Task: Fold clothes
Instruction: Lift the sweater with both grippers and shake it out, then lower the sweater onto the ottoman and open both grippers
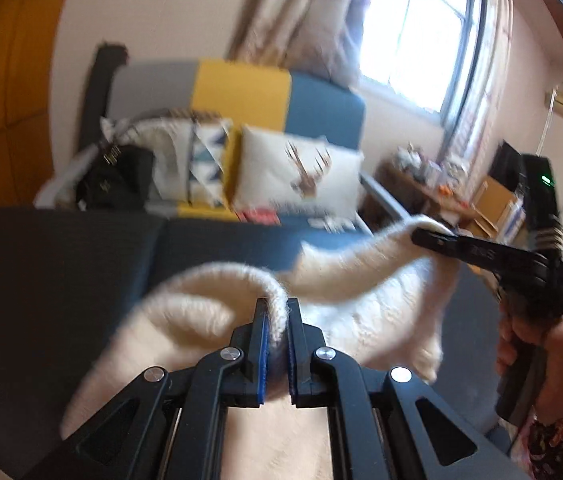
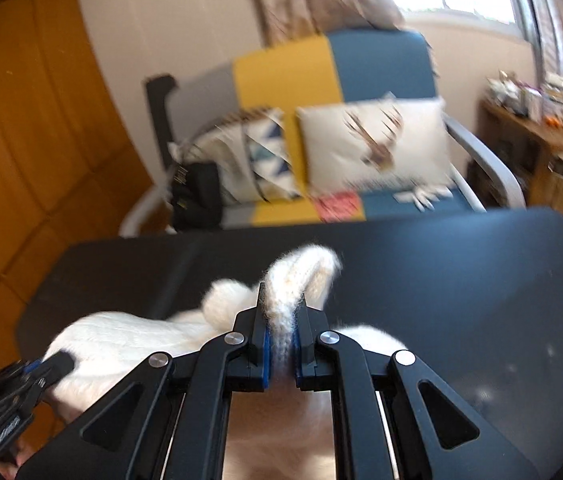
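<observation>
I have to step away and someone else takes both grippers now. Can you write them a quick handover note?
Left gripper: shut on an edge of the white fuzzy sweater.
Right gripper: shut on another edge of the same sweater.
Sweater hangs between the two, partly over the dark table.
Done: both edges gripped.
Left: lay it flat on the table and make the folds; no finished fold is visible yet.

A dark table (image 2: 461, 280) carried the work (its top matte, nearly black). A fluffy white garment (image 2: 129, 340) hung low across it; contact with the top was unclear.
</observation>
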{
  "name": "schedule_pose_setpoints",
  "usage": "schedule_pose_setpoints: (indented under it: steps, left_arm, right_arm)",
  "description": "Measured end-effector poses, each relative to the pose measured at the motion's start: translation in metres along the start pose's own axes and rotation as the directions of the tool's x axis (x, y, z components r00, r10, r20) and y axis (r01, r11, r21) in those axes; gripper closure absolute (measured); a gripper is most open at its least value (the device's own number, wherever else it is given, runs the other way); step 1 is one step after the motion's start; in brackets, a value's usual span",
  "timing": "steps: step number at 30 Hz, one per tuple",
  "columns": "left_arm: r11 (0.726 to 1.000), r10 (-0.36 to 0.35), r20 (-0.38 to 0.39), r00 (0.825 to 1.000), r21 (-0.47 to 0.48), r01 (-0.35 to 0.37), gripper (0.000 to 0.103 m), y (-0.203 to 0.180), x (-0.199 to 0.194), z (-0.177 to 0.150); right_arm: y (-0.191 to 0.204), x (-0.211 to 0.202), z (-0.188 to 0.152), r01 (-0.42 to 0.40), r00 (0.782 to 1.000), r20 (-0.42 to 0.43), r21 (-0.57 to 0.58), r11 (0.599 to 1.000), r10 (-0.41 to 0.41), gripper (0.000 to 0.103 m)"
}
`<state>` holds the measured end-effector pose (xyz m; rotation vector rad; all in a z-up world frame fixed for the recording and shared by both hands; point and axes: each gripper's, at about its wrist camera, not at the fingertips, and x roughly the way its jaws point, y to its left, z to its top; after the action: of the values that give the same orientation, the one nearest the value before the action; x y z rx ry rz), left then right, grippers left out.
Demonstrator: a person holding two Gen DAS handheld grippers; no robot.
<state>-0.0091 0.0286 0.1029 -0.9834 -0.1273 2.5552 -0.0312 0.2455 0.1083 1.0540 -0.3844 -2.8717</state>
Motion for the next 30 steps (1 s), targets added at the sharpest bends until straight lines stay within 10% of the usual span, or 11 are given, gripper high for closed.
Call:
schedule_pose_setpoints:
  steps: [8, 11, 14, 20, 25, 30]
  left_arm:
    - [0.995, -0.012, -0.279, 0.960, 0.093, 0.040, 0.096, -0.046, 0.092, -0.079]
    - [0.978, 0.020, -0.263, 0.965, 0.206, 0.036, 0.096, -0.064, 0.094, -0.099]
    - [0.969, -0.024, -0.249, 0.968, 0.233, 0.084, 0.093, -0.068, 0.076, -0.097]
    - [0.983, -0.121, -0.169, 0.978, 0.119, 0.142, 0.089, -0.043, 0.020, -0.072]
    - [0.987, 0.008, -0.026, 1.000, 0.158, -0.004, 0.080, -0.013, -0.020, -0.023]
    - [0.941, 0.262, 0.009, 0.965, 0.221, -0.258, 0.078, 0.027, 0.026, 0.031]
  right_arm:
    - [-0.081, 0.059, -0.048, 0.207, 0.959, -0.212, 0.073, 0.976, -0.187, 0.093]
    - [-0.100, 0.072, -0.068, 0.208, 0.938, -0.305, 0.112, 0.972, -0.166, 0.083]
    - [-0.105, 0.049, -0.062, 0.228, 0.954, -0.229, 0.143, 0.963, -0.192, 0.056]
    - [-0.089, 0.005, -0.029, 0.128, 0.991, -0.063, 0.153, 0.980, -0.120, 0.041]
    - [-0.044, 0.032, -0.013, 0.077, 0.987, -0.140, -0.051, 0.996, -0.084, 0.034]
    - [-0.024, 0.079, -0.008, 0.103, 0.955, -0.258, -0.168, 0.980, -0.144, 0.034]
